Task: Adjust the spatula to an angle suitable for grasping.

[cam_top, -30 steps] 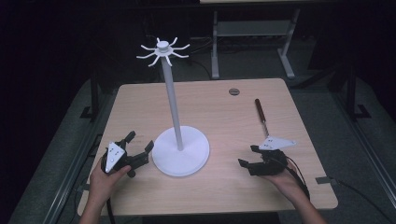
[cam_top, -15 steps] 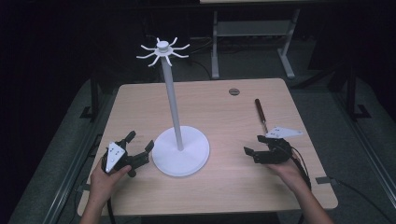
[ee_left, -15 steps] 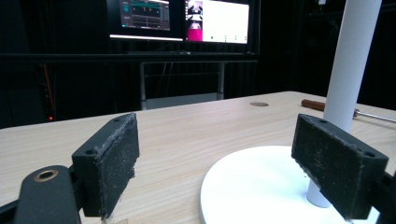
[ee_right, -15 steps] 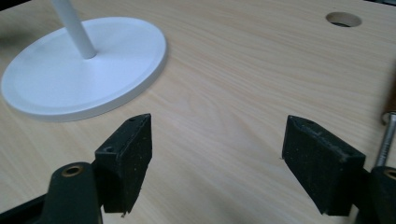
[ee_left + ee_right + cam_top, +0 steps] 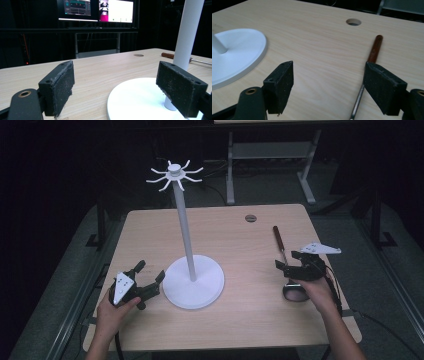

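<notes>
**Table stock: one utensil, one hook stand, two hand-held grippers**

Item 1. Long-handled utensil (image 5: 280,249), brown wooden grip and thin metal shaft, lying flat on the wooden table (image 5: 240,235) near its right edge. The grip end points toward the far side, close to the round cable hole (image 5: 250,218). In the high view a rounded metal end lies beneath the right hand; what kind of head it is cannot be told.

Item 2. Right gripper (image 5: 294,262), jaws spread wide, nothing between them. It is just over the utensil's shaft; in the right gripper view the shaft (image 5: 358,100) passes beside the right-hand pad, apart from it.

Item 3. White stand (image 5: 187,240), upright pole on a round flat base at table centre, with a ring of bare hooks at the top.

Item 4. Left gripper (image 5: 149,279), jaws spread wide, holding nothing, low at the table and just beside the stand's base on its left.

Containers: none on the table.
</notes>
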A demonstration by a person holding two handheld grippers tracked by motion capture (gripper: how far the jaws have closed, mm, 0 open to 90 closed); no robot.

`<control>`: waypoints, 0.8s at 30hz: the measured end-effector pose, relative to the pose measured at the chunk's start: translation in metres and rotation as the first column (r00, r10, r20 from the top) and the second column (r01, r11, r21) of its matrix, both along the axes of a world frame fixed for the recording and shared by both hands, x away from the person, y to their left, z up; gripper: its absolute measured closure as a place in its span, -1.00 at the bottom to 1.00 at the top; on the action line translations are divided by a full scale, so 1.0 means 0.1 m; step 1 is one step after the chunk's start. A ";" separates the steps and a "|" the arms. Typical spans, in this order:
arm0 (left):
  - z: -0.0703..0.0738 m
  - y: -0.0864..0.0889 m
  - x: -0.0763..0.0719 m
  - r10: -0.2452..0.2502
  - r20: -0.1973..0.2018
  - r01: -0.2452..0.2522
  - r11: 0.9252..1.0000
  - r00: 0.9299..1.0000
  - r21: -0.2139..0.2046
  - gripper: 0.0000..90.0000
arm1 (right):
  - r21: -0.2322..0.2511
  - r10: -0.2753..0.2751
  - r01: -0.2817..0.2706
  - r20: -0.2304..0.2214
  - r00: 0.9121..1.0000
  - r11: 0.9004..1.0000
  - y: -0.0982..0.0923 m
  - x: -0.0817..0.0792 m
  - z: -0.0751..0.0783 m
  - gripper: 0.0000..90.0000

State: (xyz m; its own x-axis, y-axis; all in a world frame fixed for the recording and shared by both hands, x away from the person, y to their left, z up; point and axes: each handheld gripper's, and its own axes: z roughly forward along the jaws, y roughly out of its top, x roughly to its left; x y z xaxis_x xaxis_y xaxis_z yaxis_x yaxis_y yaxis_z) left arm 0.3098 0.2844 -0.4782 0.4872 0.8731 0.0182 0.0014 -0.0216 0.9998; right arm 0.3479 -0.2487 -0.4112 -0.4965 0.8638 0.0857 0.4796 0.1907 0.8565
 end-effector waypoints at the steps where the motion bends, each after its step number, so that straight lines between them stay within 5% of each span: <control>1: 0.00 0.00 0.00 0.001 0.000 -0.001 1.000 1.000 -0.001 -0.68 | -0.002 -0.009 0.009 0.003 1.000 1.000 -0.02 0.02 0.01 -0.45; 14: 0.00 -0.01 0.00 0.005 0.002 -0.005 1.000 1.000 -0.011 -0.68 | 0.007 -0.077 0.077 0.021 0.997 0.997 -0.18 0.32 0.10 -0.47; 24: 0.00 -0.02 0.00 0.006 0.005 -0.006 1.000 1.000 -0.024 -0.68 | -0.005 -0.125 0.125 -0.009 0.992 0.992 -0.23 0.61 0.04 -0.44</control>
State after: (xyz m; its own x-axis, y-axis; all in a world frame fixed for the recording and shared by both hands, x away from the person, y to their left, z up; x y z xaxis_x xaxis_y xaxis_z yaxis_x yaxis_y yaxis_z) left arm 0.3100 0.2827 -0.4784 0.4819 0.8762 -0.0001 -0.0034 0.0020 1.0000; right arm 0.4094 -0.2719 -0.4076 -0.3839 0.9194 0.0860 0.5081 0.1326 0.8510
